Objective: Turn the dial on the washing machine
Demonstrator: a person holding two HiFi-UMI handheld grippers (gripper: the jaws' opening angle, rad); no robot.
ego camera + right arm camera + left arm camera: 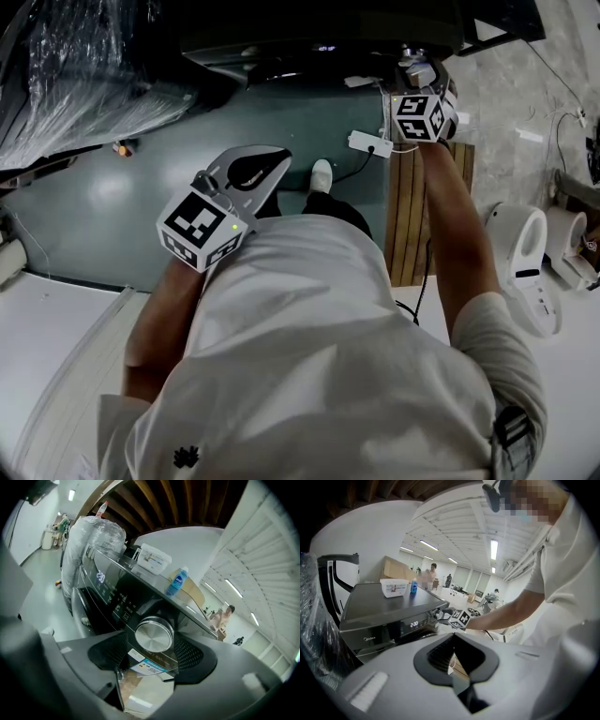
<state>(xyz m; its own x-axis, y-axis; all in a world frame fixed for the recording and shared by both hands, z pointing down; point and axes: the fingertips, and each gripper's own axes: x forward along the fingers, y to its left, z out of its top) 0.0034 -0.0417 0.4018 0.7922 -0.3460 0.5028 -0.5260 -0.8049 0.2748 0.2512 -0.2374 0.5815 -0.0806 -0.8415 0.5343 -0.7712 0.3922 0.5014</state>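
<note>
The dark washing machine (108,592) fills the right gripper view, its round silver dial (153,636) straight ahead on the control panel. My right gripper (151,654) is open. The dial sits between its jaws, with a gap showing on the left side. In the left gripper view, the right gripper (437,614) reaches the machine's (384,616) panel beside the lit display. From the head view it (419,66) is at the machine's front edge. My left gripper (267,164) hangs over the green floor, away from the machine. Its jaws (454,663) look shut, with nothing in them.
A white plastic box (152,559) and a blue bottle (177,581) stand on the machine's top. A plastic-wrapped appliance (84,75) stands to its left. On the floor lie a power strip (368,143) and a wooden slat board (412,216). People stand far back in the hall.
</note>
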